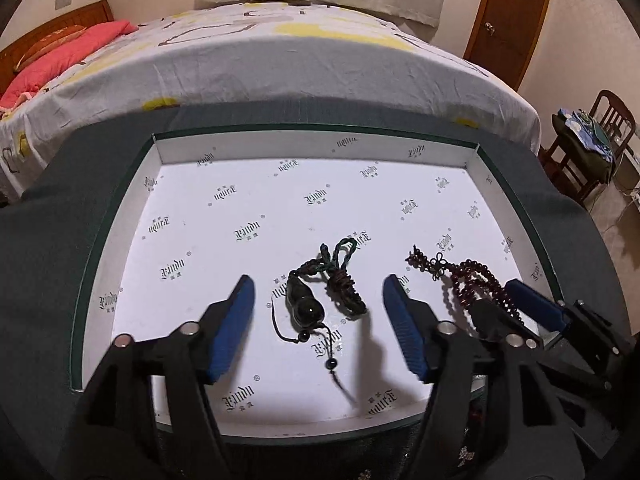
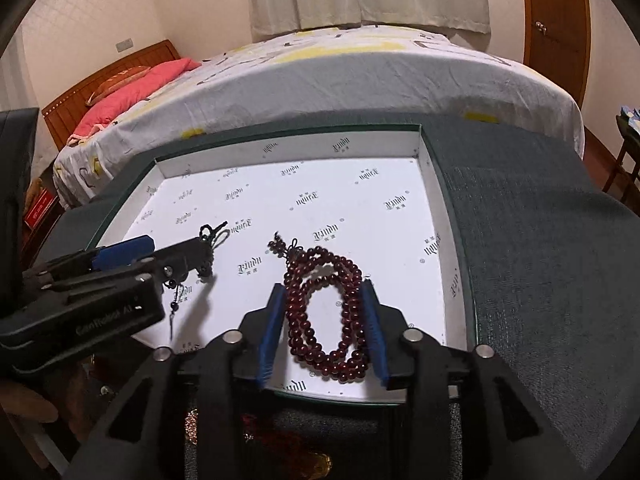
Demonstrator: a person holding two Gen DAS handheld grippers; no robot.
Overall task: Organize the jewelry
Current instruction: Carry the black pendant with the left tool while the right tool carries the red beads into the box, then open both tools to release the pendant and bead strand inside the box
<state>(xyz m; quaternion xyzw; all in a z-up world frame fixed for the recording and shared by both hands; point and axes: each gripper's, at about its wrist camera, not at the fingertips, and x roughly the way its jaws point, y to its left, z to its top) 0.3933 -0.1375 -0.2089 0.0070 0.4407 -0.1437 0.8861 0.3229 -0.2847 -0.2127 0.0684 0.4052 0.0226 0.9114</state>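
Note:
A shallow white tray (image 1: 224, 216) (image 2: 360, 216) with a dark green rim and printed logos lies on a grey-green cloth. In the left wrist view a black gourd pendant on a dark knotted cord (image 1: 304, 304) rests on the tray floor between the blue pads of my left gripper (image 1: 319, 284), which stands wide open and clear of it. In the right wrist view a coiled string of dark red beads (image 2: 320, 312) lies on the tray between the pads of my right gripper (image 2: 322, 286), which is open, though the beads sit close against both pads. Each gripper also shows in the other's view: right gripper (image 1: 496, 294), left gripper (image 2: 178, 242).
The grey-green cloth (image 2: 540, 240) covers the table around the tray. Behind it stands a bed (image 1: 280, 60) with a pink quilt. A wooden door (image 1: 508, 20) and a chair (image 1: 588, 148) are at the right. More jewellery (image 2: 192, 424) lies below the tray's near edge.

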